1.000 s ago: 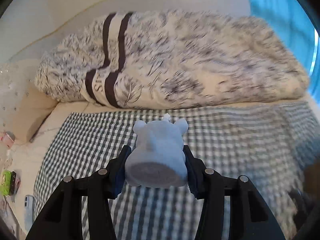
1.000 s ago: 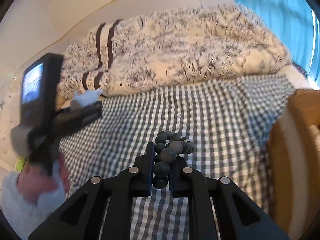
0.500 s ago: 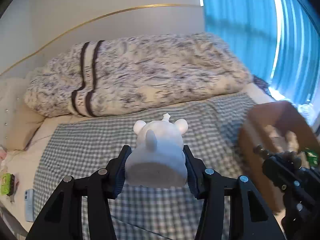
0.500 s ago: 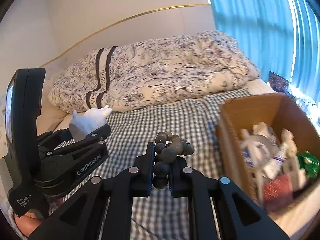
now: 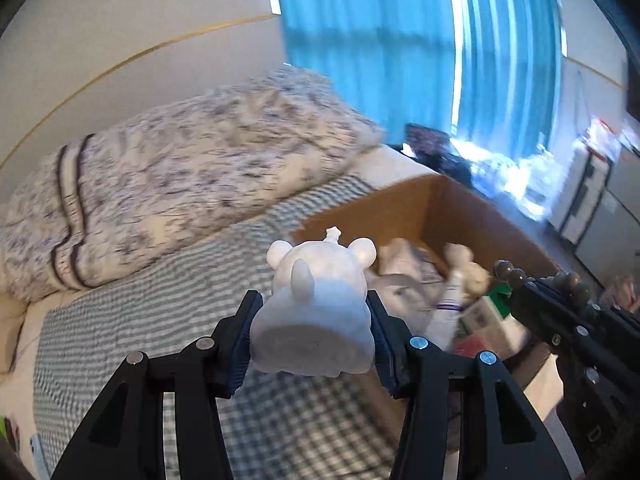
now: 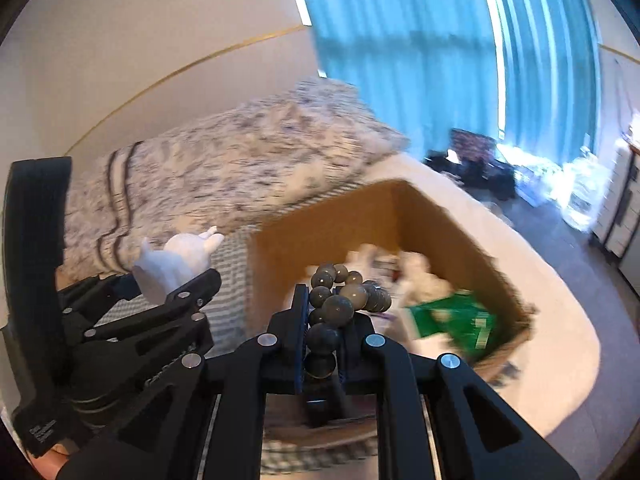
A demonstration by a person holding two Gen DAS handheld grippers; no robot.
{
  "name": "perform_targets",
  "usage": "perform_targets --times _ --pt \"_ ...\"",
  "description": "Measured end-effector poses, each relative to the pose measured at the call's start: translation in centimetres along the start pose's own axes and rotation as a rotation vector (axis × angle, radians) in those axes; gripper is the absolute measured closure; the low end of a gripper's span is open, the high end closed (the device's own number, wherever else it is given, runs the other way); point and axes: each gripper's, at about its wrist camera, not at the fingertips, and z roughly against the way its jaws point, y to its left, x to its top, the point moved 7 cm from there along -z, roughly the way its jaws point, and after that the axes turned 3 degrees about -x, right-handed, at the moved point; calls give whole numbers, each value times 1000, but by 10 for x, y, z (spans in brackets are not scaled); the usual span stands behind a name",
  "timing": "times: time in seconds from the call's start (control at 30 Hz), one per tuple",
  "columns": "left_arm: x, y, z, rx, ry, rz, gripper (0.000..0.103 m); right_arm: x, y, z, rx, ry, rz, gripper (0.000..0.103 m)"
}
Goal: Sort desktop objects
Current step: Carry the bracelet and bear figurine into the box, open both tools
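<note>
Gingham bedding (image 5: 168,312) is seen under a cardboard box (image 6: 328,232); a smooth white figurine (image 5: 316,316) is clamped by the left tool (image 5: 314,340), round dark beads (image 6: 336,304) by the right tool (image 6: 322,332).

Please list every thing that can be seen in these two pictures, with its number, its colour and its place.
animal figurine: 1, white, clamped in the left gripper
bead bracelet: 1, dark grey-brown, clamped in the right gripper
cardboard box: 1, brown, on the bed, partly filled with blurred items
green packet: 1, green, inside the box
checked sheet: 1, grey and white, on the bed
duvet: 1, cream with dark print, behind the sheet
curtain: 1, blue, at the window
left gripper: 1, black
right gripper: 1, black
</note>
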Motion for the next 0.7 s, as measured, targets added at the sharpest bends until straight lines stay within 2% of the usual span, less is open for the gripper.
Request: perform_targets --times 0.1,0.23,0.27,0.3,0.33,0.4,0.43,0.5,0.57,0.7 --pt "2 -27 -23 -28 32 -22 51 -4 -30 -18 -39 32 -28 92" --pt "-6 -51 -50 -40 76 -56 51 -11 -47 -40 -43 68 -50 92" --pt "-8 -55 -56 -42 82 -58 48 -13 -49 -45 -48 73 -49 91" --pt "-8 -58 -62 -48 89 -63 35 -14 -53 -50 -64 82 -53 82" --pt "-10 -59 -67 -39 99 -71 29 -16 -58 -54 -89 96 -63 82" --pt "-11 -52 -77 55 123 -81 5 -18 -71 -62 -137 129 -92 48" --pt "-11 -46 -81 97 133 -79 0 -18 -73 -61 -110 120 -105 43" --pt "-13 -37 -85 115 142 -70 0 -14 -70 -55 -69 85 -133 32" --pt "-14 -32 -85 113 145 -67 0 -12 -65 -51 -70 65 -141 24" --pt "-16 -26 -78 116 134 -66 0 -12 -55 -48 -49 54 -142 24"
